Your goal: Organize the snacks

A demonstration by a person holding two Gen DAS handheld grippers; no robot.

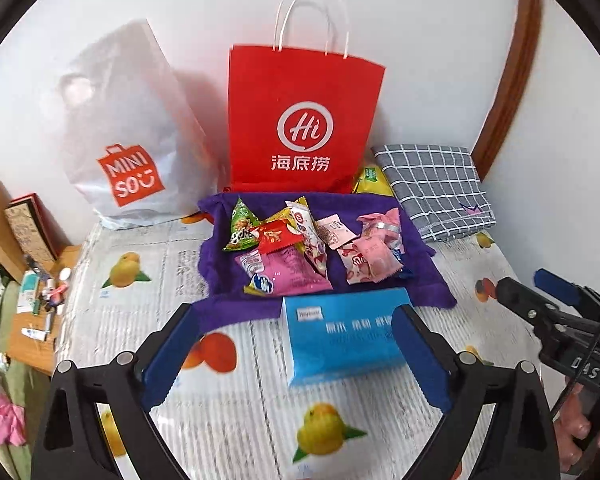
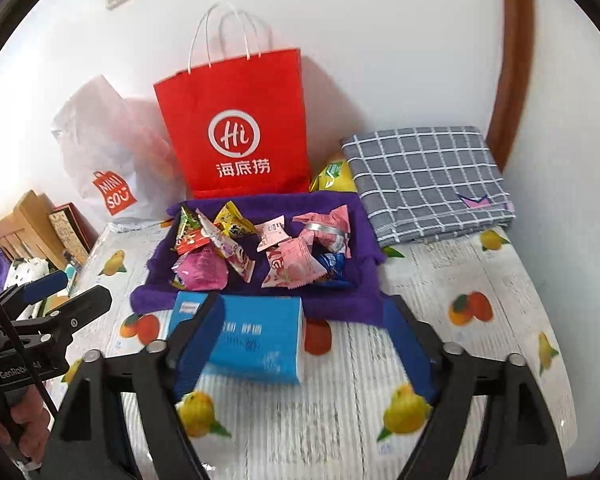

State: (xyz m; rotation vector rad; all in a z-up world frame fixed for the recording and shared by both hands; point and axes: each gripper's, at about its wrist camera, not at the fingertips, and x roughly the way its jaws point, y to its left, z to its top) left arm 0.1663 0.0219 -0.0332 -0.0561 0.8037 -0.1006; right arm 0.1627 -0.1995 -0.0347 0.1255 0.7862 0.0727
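The blue-padded fingers (image 1: 172,354) of the left gripper (image 1: 296,356) and of the right gripper (image 2: 304,348) stood spread wide, holding nothing. At twelve o'clock just past them lay a blue tissue pack (image 1: 346,336), then the snack packets (image 1: 300,246) heaped on a purple towel (image 1: 428,276). Beyond stood a red paper bag (image 1: 304,120), a white Miniso bag (image 1: 128,140) at ten o'clock, and folded grey checked cloth (image 1: 436,188) at two o'clock.

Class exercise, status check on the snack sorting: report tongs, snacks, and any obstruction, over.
Left tongs open, empty. Right tongs open, empty. Snack packets heaped on purple cloth. Blue tissue pack lies between tongs and snacks.
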